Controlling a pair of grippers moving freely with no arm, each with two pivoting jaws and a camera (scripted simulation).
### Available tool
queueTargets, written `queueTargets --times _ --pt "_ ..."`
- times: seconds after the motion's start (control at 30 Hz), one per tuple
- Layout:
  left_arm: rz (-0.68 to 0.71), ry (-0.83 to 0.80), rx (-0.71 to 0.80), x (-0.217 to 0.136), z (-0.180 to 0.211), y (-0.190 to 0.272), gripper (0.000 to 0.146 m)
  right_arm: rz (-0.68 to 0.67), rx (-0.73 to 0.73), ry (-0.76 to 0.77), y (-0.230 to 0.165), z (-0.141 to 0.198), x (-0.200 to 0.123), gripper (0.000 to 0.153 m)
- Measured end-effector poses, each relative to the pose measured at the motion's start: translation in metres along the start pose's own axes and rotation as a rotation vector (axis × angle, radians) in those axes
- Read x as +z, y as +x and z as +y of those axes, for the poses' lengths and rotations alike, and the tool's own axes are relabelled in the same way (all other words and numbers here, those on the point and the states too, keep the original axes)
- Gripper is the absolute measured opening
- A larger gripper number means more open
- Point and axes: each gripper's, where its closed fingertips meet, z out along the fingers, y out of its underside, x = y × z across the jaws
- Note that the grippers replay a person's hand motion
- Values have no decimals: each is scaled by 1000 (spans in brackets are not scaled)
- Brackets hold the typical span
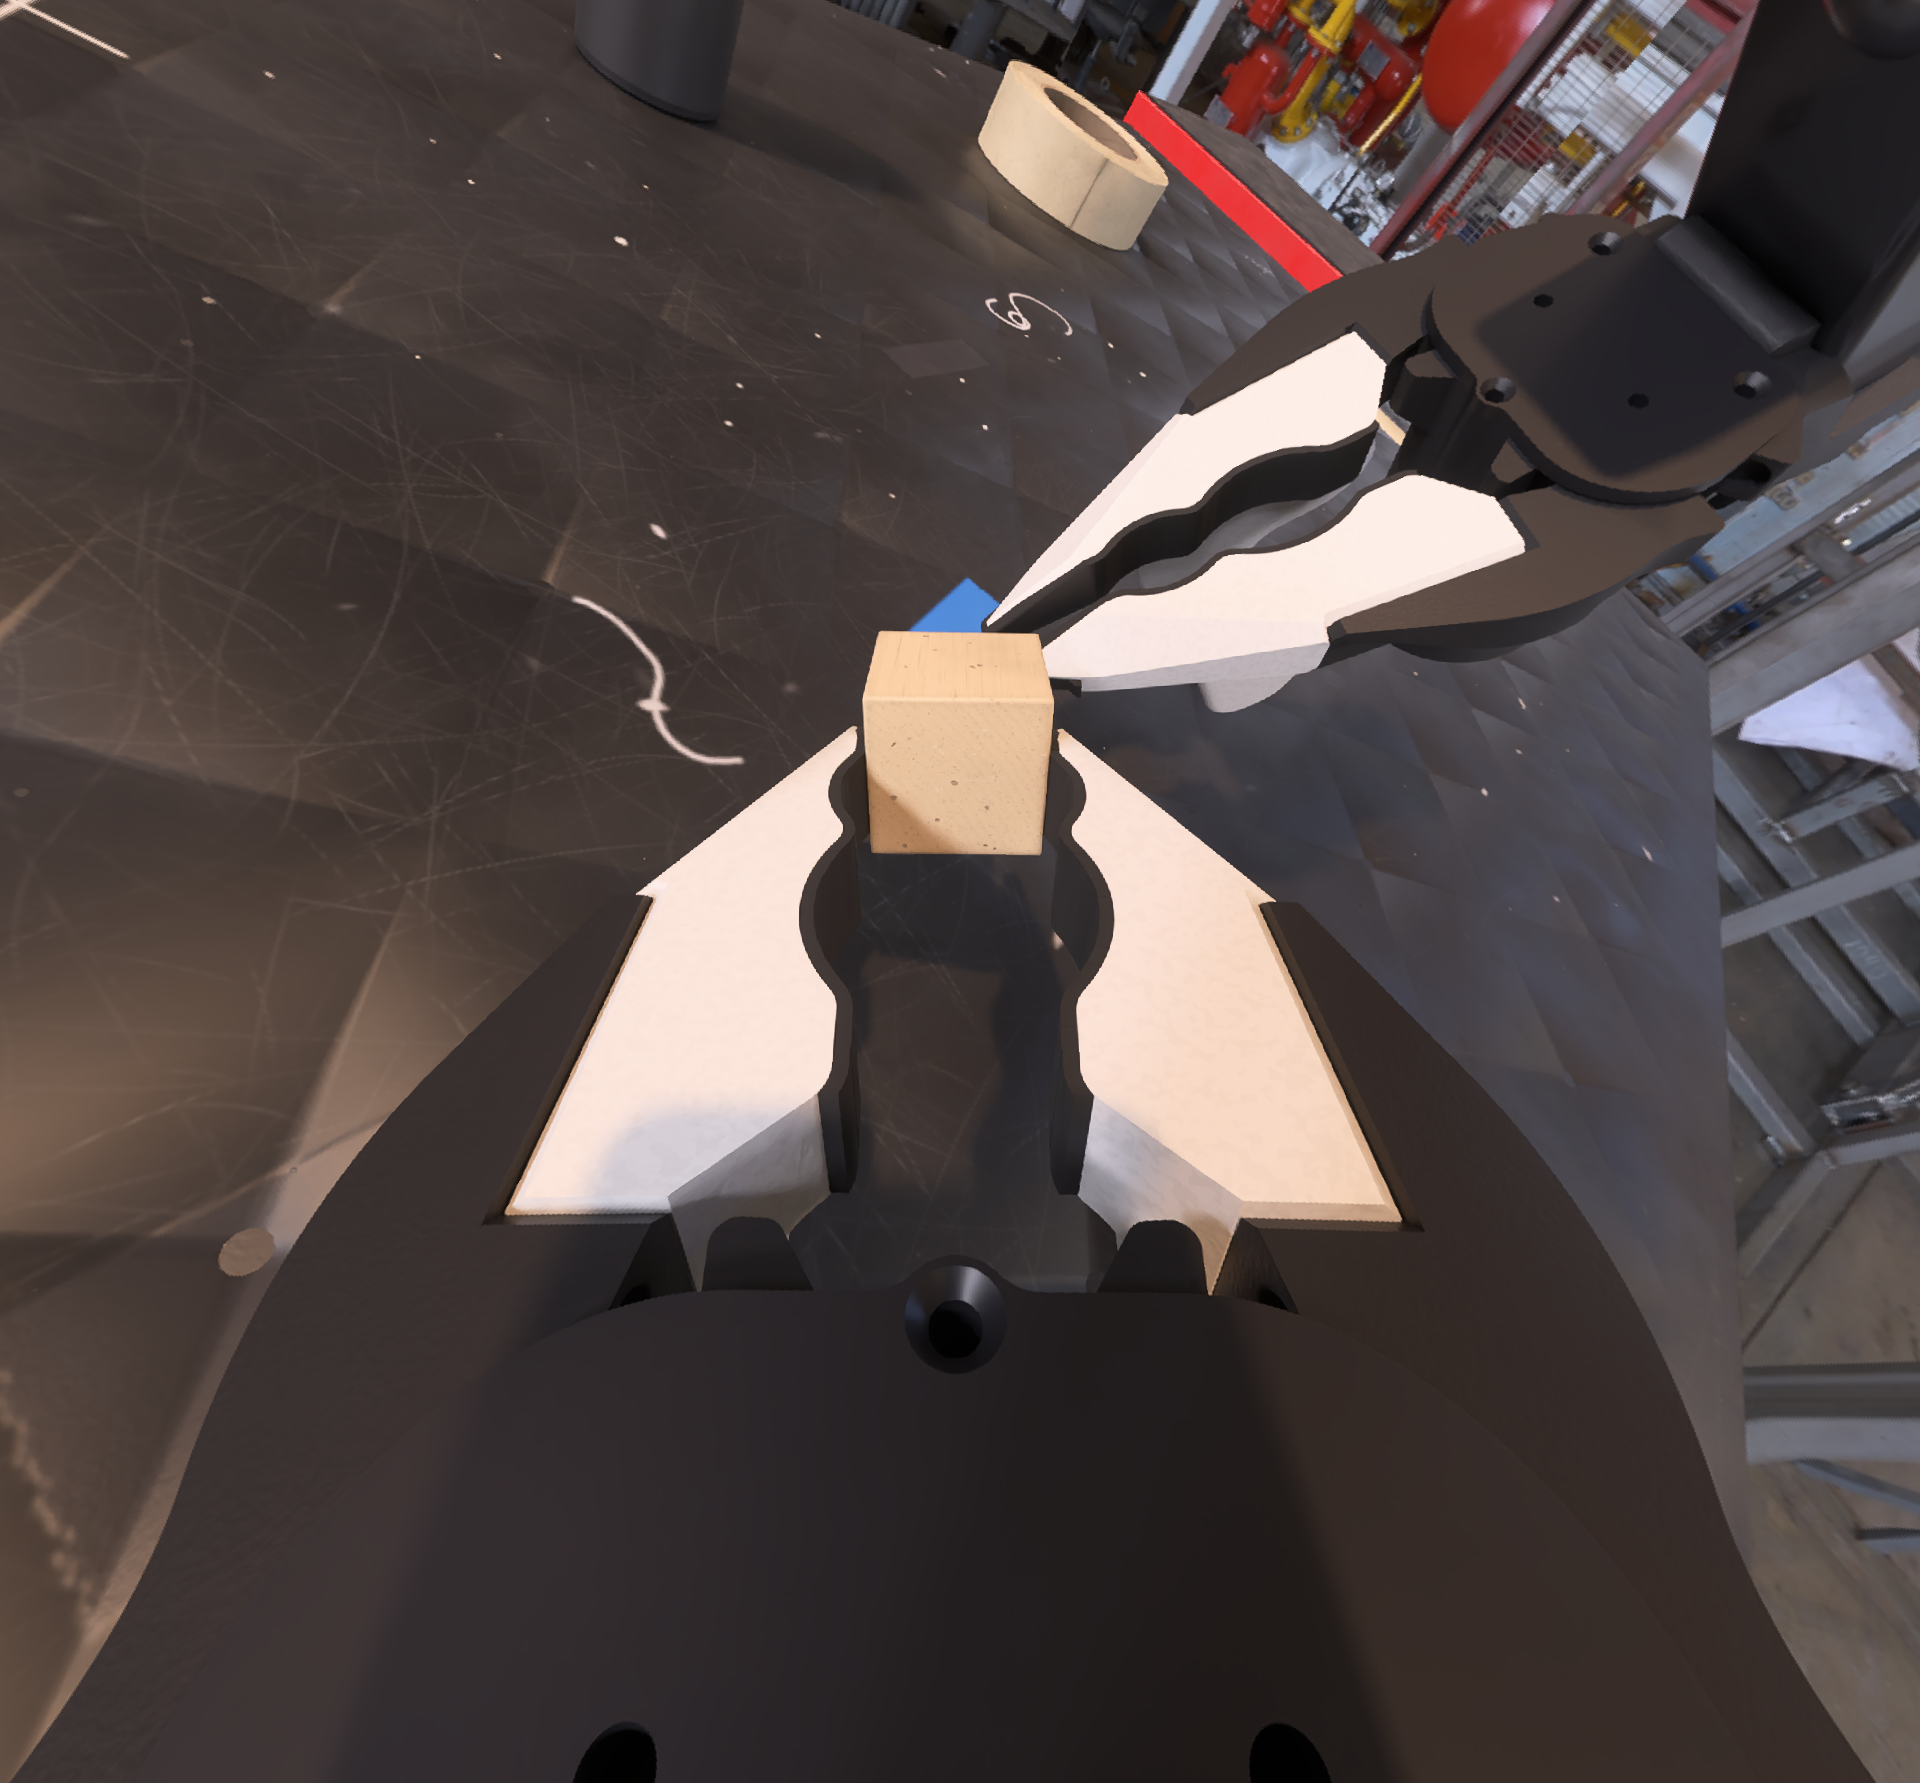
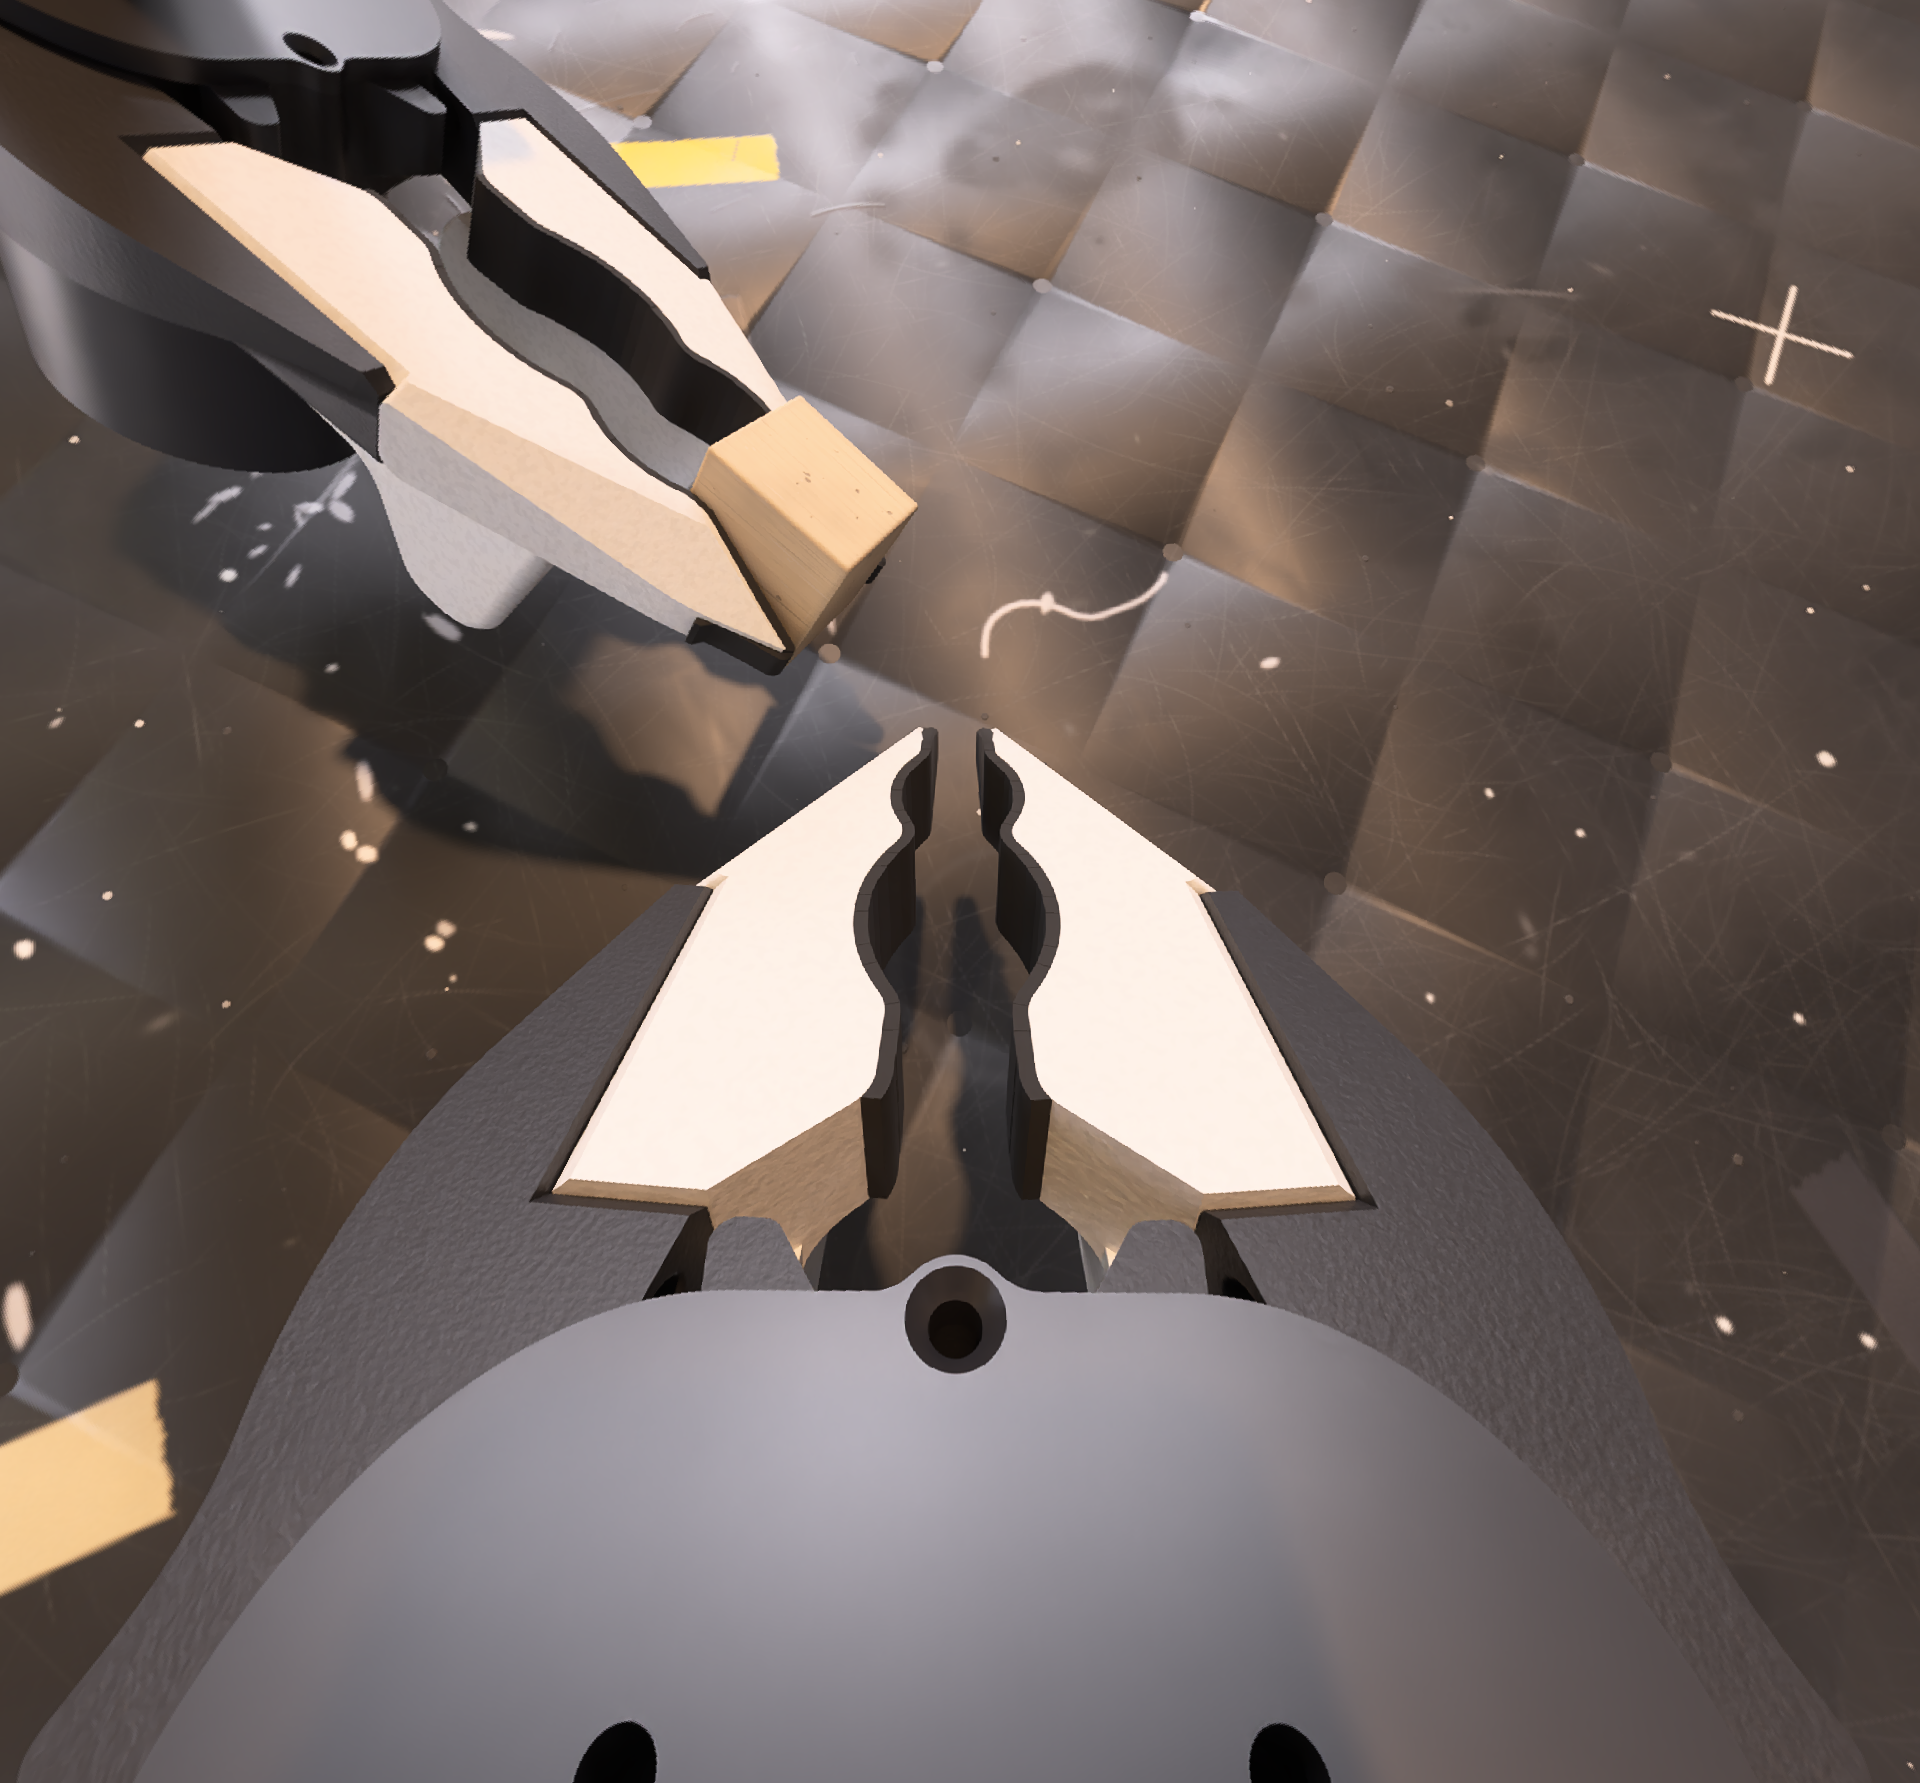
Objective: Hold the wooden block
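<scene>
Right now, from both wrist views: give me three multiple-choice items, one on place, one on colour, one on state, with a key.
1. Where is the wooden block?
A. flat on the table
B. between the left tongs' fingertips
C. inside the tape roll

2. What colour is the small piece just behind the block?
A. blue
B. green
C. red

3. How do the right tongs stand?
A. clamped on the block
B. spread wide
C. nearly shut, holding nothing

Key: 1 B, both fingertips flank the block, seen lifted above the table in the right wrist view. 2 A, the blue piece peeks over the block's top edge. 3 C, only a thin gap separates the tips and nothing sits in it.
</scene>
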Motion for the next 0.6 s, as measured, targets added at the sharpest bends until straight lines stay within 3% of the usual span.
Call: queueTargets --times 0.6 --pt "16 56 35 -1 -2 -1 32 -24 51 25 0 -2 2 7"
